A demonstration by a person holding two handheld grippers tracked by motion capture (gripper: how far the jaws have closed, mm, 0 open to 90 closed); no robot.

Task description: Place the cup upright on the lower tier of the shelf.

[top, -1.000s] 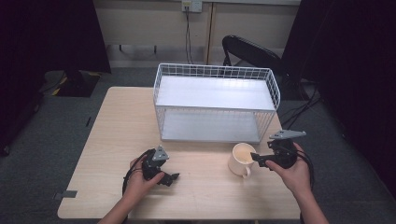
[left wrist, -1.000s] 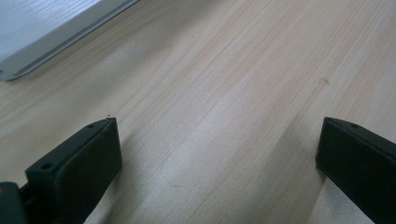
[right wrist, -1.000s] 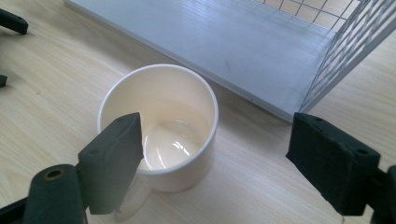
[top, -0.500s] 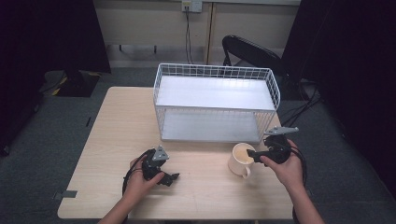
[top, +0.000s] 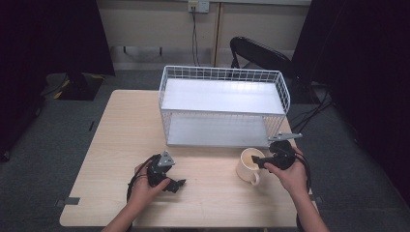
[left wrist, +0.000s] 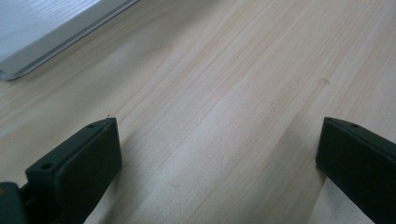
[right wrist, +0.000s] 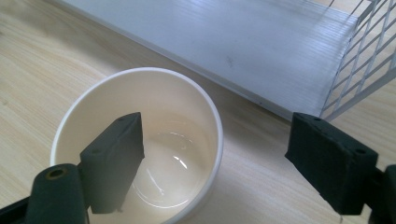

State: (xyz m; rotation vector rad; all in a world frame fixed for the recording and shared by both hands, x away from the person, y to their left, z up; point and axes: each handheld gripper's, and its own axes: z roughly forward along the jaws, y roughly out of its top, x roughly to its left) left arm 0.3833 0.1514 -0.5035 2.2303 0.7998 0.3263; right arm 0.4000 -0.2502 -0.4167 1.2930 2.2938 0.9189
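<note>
Right gripper (right wrist: 212, 154) moved in: wide jaws straddle mug (right wrist: 140, 140) rim; left gripper (left wrist: 215, 154) wide too.

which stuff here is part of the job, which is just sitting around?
In the job:
- cream mug, empty inside
- right tool, open, one jaw inside the mug, the other outside its rim
- white wire rack just behind the mug, likely where it goes

Just about:
- left tool, open, low over bare table
- black chair behind the table

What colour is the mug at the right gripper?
Cream-white, glossy inside; the mug shows best in the right gripper view.
</note>
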